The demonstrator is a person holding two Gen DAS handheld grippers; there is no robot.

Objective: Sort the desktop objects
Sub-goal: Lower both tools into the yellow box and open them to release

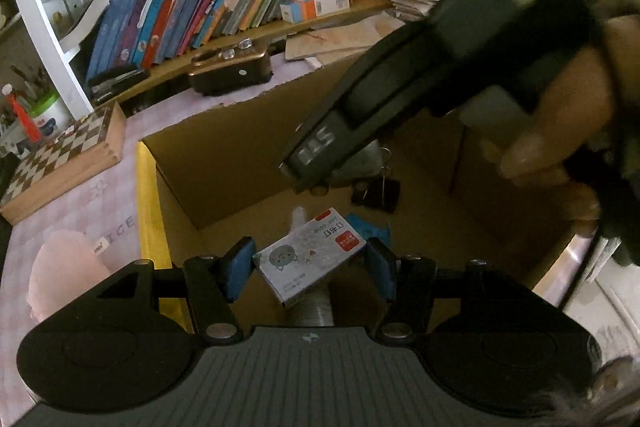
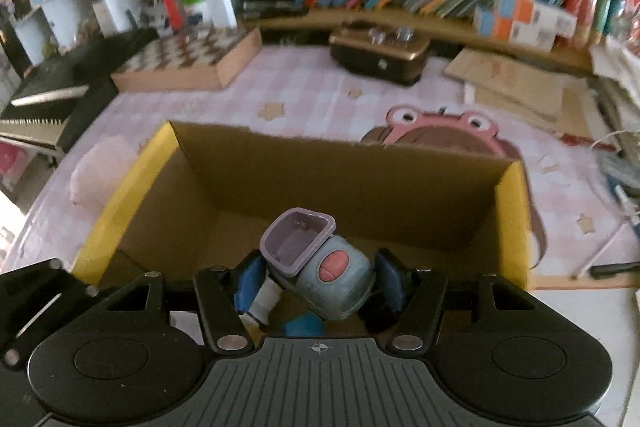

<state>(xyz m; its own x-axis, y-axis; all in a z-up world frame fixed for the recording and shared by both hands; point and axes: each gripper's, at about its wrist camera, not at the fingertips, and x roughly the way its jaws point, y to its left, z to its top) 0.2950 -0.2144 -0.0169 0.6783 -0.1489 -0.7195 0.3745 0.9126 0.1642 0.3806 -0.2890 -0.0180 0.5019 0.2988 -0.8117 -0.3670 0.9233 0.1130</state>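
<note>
Since both loads hang over cardboard box (image 2: 224, 179), I read drop-off stage. Left gripper (image 1: 310, 269) fingers flank staple box (image 1: 310, 255), contact unclear. Right gripper (image 2: 320, 281) fingers pinch grey-blue toy (image 2: 320, 267), box's 6 o'clock edge. Binder clip (image 1: 378, 193) already inside.

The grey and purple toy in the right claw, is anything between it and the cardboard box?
Nothing visible: the grey and purple toy hangs over the open brown cardboard box, its opening unblocked.
</note>
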